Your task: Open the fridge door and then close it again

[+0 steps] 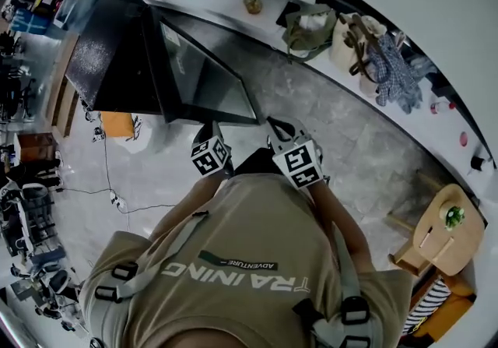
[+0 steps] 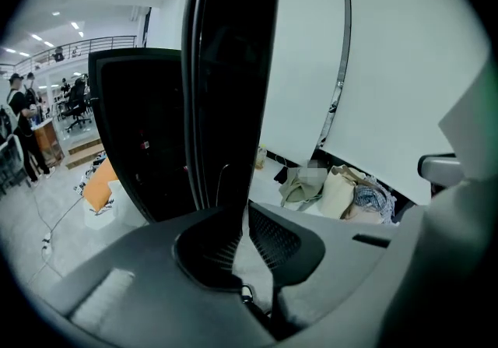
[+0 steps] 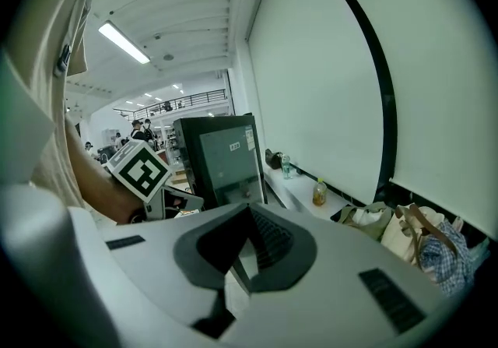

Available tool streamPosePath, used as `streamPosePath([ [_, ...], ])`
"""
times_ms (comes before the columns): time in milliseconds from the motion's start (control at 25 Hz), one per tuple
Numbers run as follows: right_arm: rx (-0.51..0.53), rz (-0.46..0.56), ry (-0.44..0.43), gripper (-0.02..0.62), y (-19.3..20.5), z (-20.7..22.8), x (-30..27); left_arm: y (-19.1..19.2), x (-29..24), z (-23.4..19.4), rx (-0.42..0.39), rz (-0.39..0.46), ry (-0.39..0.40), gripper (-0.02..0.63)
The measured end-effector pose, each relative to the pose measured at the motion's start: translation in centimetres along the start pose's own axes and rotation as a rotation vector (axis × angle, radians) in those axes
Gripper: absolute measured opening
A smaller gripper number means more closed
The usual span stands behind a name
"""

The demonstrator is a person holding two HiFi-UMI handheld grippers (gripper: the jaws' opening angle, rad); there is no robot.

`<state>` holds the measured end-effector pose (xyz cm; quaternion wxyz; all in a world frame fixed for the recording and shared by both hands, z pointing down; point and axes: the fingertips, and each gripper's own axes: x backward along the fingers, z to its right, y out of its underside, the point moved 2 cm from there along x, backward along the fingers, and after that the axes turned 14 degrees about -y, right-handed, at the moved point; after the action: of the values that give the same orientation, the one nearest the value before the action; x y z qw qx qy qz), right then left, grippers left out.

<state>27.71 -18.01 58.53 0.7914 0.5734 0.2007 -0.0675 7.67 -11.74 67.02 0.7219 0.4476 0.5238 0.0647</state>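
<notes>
The black fridge (image 1: 105, 50) stands at the upper left of the head view, its glass door (image 1: 206, 78) swung open towards me. In the left gripper view the door (image 2: 233, 66) is seen edge-on as a dark upright strip, with the fridge body (image 2: 140, 136) behind it. My left gripper (image 2: 241, 210) is shut, its tips right at the door's lower edge; I cannot tell if they touch. In the head view the left gripper (image 1: 208, 150) sits just below the door's near corner. My right gripper (image 3: 249, 210) is shut and empty beside it (image 1: 294, 156), facing the fridge door (image 3: 226, 159).
A white ledge (image 1: 257, 19) along the wall carries bags (image 1: 311, 27) and a bottle (image 1: 252, 1). A wooden stool (image 1: 445, 231) stands at the right. An orange item (image 1: 117, 124) and a cable (image 1: 117, 200) lie on the floor left of me. People (image 2: 19, 121) stand far off.
</notes>
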Motion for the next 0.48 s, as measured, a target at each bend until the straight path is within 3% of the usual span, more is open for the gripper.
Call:
streamPosePath([
  [200,0.026,-0.065,-0.013,-0.003,0.0,2.5,0.3,0.2,0.1,3.7,0.153,-0.036,-0.002,0.020],
  [480,0.033,-0.098,-0.007,-0.003,-1.5,6.4,-0.1,-0.6,-0.3,7.1,0.187,-0.051,0.061,0.008],
])
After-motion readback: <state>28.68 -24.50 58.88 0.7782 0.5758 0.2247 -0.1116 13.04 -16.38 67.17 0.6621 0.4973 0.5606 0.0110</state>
